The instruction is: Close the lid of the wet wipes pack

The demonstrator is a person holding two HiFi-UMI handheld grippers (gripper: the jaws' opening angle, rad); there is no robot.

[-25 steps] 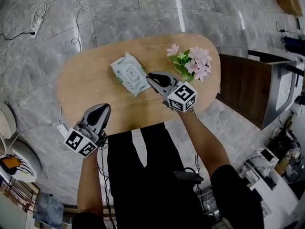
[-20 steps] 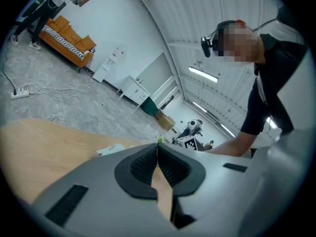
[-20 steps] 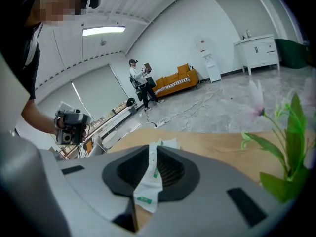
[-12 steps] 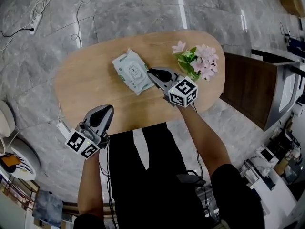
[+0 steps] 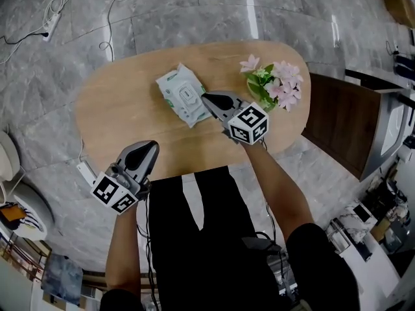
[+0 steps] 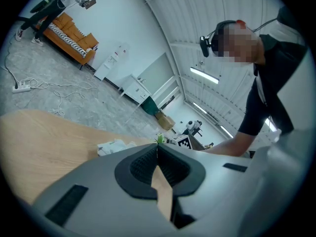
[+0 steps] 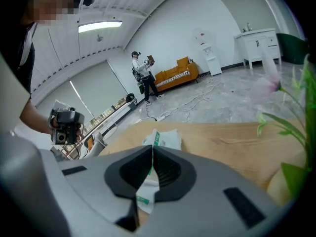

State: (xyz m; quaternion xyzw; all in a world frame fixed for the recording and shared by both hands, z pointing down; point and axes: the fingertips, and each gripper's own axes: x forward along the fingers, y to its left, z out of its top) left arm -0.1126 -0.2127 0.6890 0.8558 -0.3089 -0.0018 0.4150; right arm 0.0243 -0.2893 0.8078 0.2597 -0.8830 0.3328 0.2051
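Note:
The wet wipes pack, white and green with its flip lid lying flat, rests on the oval wooden table. My right gripper is shut and empty, its tip at the pack's right edge. In the right gripper view the pack shows just beyond the closed jaws of the right gripper. My left gripper is shut, held at the table's near edge, far from the pack. The left gripper view shows the left gripper with jaws together and the pack small in the distance.
A pot of pink flowers stands on the table's right end, close to my right gripper. A dark wooden cabinet sits beyond the table on the right. Cables and a power strip lie on the marble floor. Another person stands far off.
The pack and the table have shifted slightly right and up in the head view. Both grippers keep nearly the same places, still shut.

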